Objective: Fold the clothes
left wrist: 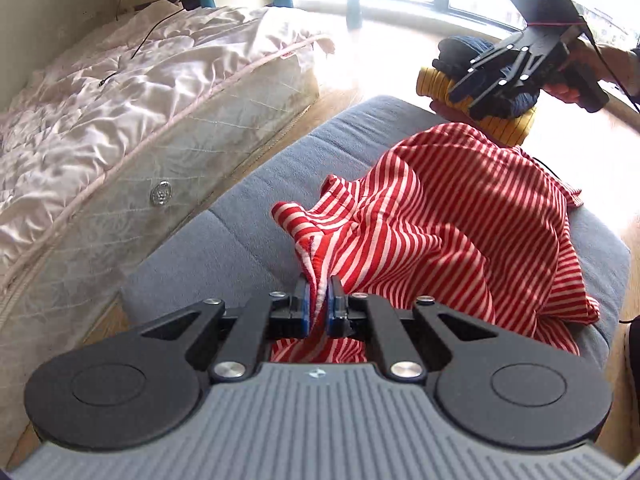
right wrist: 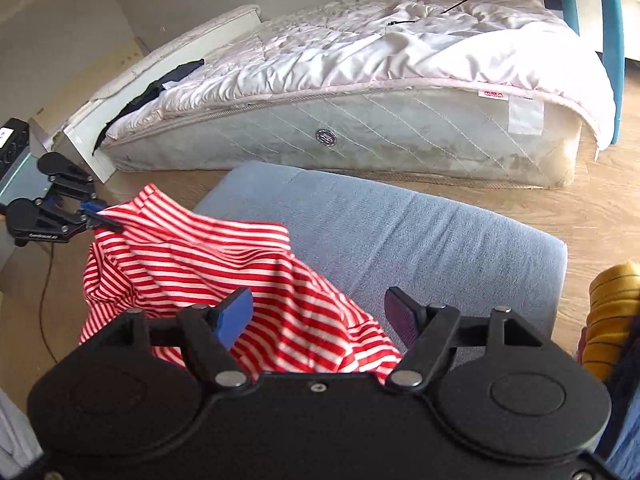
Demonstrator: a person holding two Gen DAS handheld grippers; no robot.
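A red-and-white striped garment lies crumpled on a grey-blue cushion. My left gripper is shut on an edge of that garment, with cloth pinched between its blue pads. From the right wrist view the left gripper holds the garment lifted at the cushion's left side. My right gripper is open above the cloth with nothing between its fingers. In the left wrist view the right gripper hovers in a person's hand over the folded pile at the far end.
A pile of folded clothes, yellow striped under dark blue, sits beyond the cushion on the wooden floor. A mattress with rumpled pale bedding and a black cable lies alongside. A window is at the back.
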